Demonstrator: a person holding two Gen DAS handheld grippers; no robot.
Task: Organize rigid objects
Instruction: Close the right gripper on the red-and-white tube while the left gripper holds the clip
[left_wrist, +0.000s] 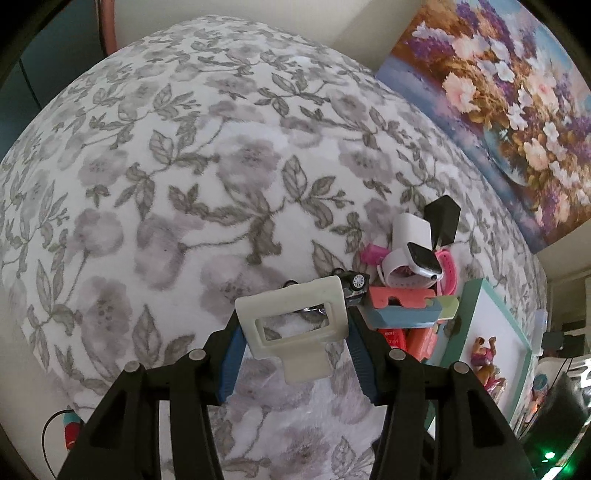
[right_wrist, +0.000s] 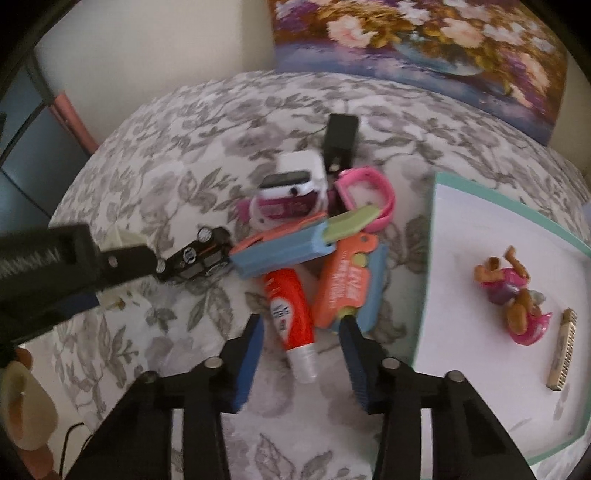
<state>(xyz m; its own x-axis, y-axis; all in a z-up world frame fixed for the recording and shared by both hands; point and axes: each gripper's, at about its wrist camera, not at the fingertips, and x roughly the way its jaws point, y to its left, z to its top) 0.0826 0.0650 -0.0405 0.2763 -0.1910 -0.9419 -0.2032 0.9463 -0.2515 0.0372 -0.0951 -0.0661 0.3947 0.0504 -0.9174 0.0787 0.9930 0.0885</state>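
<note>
Blanket (left_wrist: 155, 155) lies open left of pile; tray rim (right_wrist: 430, 258) probably touches none.

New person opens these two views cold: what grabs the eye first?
The left gripper, filling the lower middle of its view, holds a cream rectangular frame piece above the floral bedspread. Right of it lies a bright jumble of toys, a white smartwatch on top. In the right view, a red tube lies between the right gripper fingers, a mint-edged tray beside.
</note>
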